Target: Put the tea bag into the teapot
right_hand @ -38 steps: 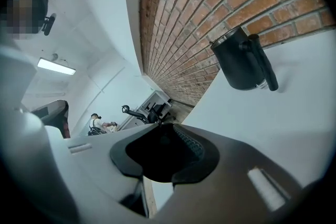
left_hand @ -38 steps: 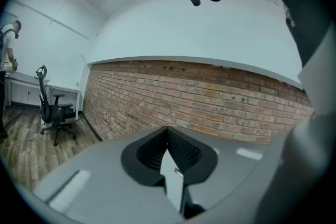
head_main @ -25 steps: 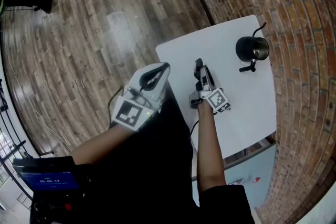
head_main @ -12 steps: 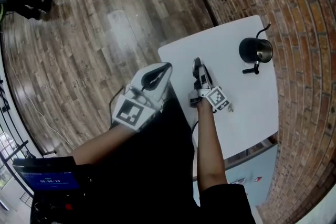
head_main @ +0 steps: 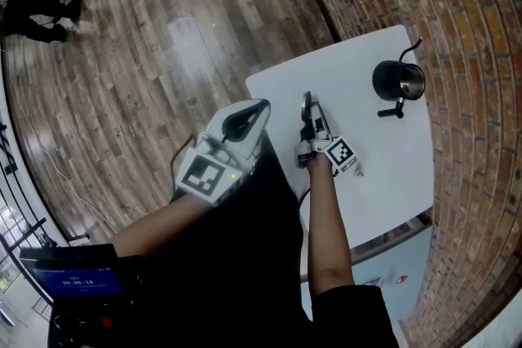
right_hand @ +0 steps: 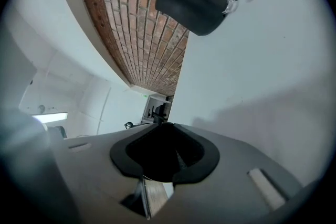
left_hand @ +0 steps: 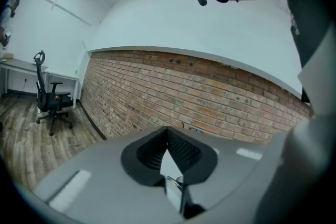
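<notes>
A black teapot (head_main: 398, 81) stands near the far right corner of the white table (head_main: 383, 151); in the right gripper view the teapot (right_hand: 194, 0) is ahead, top of frame. A small pale item, probably the tea bag (head_main: 359, 169), lies on the table just right of the right gripper's marker cube. My right gripper (head_main: 307, 103) hovers over the table's left part, rolled on its side, tips together with nothing visible between them. My left gripper (head_main: 251, 116) hangs beside the table's left edge, over the floor, jaws closed and empty.
A brick wall (head_main: 457, 28) runs along the table's far side. Wooden floor (head_main: 163, 37) spreads to the left, where a person (head_main: 33, 8) stands far off. An office chair (left_hand: 50, 97) shows in the left gripper view. A lit screen (head_main: 73, 277) sits at the bottom left.
My right gripper has sunk a little toward the table and rolled; the small pale item has come into sight beside its marker cube. The left gripper has barely moved.
</notes>
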`<act>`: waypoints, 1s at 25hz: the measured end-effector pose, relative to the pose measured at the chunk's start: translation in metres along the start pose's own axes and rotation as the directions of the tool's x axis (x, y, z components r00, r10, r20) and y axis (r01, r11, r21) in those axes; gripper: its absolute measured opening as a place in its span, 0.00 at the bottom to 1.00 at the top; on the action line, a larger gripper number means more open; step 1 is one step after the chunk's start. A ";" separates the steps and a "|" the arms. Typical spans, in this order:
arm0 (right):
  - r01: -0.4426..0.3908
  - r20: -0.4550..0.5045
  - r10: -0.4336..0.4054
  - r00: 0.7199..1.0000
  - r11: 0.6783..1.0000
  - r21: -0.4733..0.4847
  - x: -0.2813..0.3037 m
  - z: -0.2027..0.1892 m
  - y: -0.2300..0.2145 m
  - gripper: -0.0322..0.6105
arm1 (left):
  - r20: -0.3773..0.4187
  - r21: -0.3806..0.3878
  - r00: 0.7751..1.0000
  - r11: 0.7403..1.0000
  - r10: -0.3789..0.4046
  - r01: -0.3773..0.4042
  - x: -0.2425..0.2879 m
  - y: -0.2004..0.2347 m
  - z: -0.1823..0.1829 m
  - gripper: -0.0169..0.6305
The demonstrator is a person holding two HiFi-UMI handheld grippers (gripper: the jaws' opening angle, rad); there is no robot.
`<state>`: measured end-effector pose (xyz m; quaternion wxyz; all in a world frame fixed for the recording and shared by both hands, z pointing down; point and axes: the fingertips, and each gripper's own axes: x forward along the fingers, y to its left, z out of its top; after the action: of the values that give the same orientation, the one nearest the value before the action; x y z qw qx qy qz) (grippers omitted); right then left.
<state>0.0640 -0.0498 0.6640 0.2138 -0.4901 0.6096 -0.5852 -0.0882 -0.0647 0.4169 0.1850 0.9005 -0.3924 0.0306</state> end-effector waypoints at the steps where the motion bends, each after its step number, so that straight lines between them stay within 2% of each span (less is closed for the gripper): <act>1: -0.006 0.005 0.006 1.000 1.000 0.022 0.000 0.001 -0.001 0.18 | -0.002 -0.002 1.000 1.000 0.001 -0.001 0.000 0.000 -0.001 0.03; 6: -0.062 0.023 0.060 0.998 0.993 0.099 -0.002 0.003 -0.004 0.19 | -0.001 -0.017 1.000 1.000 0.003 -0.004 -0.001 0.000 -0.002 0.03; 13: -0.084 0.081 0.070 0.994 0.979 0.184 -0.004 0.008 -0.011 0.18 | -0.002 -0.020 1.000 1.000 0.005 -0.005 -0.002 0.001 -0.003 0.03; 25: -0.139 0.201 0.069 0.977 0.922 0.361 -0.012 0.012 -0.023 0.20 | -0.005 0.009 1.000 1.000 -0.003 0.003 -0.006 -0.003 -0.006 0.03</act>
<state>0.0876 -0.0419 0.6791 0.3893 -0.4593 0.4902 -0.6302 -0.0897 -0.0565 0.4203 0.1821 0.9018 -0.3904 0.0344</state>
